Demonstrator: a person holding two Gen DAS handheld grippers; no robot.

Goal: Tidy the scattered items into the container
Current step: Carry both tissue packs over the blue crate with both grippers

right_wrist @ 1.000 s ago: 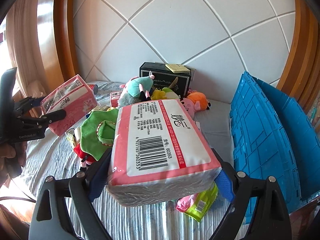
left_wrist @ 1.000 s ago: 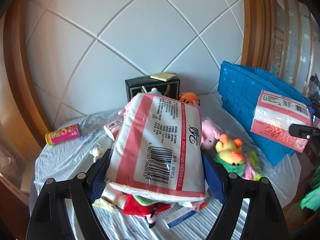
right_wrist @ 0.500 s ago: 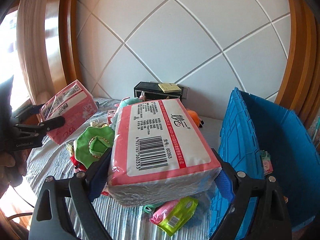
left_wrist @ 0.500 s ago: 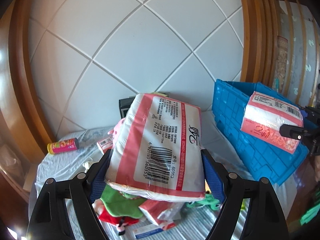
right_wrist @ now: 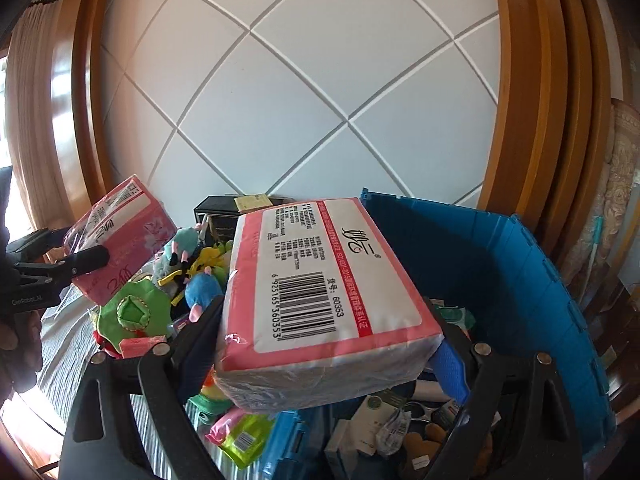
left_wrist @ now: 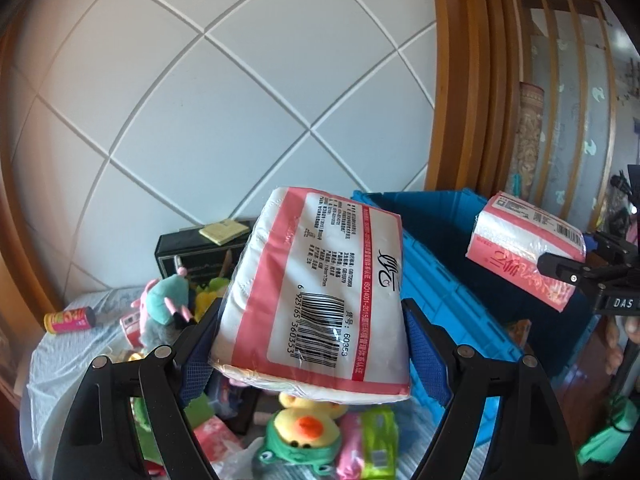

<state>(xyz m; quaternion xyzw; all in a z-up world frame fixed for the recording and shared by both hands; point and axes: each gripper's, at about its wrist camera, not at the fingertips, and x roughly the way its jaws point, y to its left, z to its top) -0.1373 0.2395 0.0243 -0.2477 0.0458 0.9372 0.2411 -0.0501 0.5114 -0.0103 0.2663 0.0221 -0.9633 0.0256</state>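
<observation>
tissue packs: left tool (left_wrist: 312,344) clamps one (left_wrist: 320,292); right tool (right_wrist: 328,340) clamps another (right_wrist: 320,296) over the blue bin (right_wrist: 520,280).

Clamps pink tissue pack (right_wrist: 320,296) between right gripper (right_wrist: 320,344) fingers, above blue crate (right_wrist: 532,280) rim; plush toys (right_wrist: 192,276) at nine o'clock.

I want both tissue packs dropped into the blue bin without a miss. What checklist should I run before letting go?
1. Right gripper clamped on its tissue pack: ok.
2. Left gripper clamped on its tissue pack: ok.
3. Right pack over the blue bin opening: partly; the near end overhangs the rim, not ok yet.
4. Left pack over the bin: not ok, it hangs beside the bin, above the duck plush.
5. Room inside the bin: ok, small boxes cover only the bottom.
6. Clearance between the two packs: ok, well apart.
</observation>
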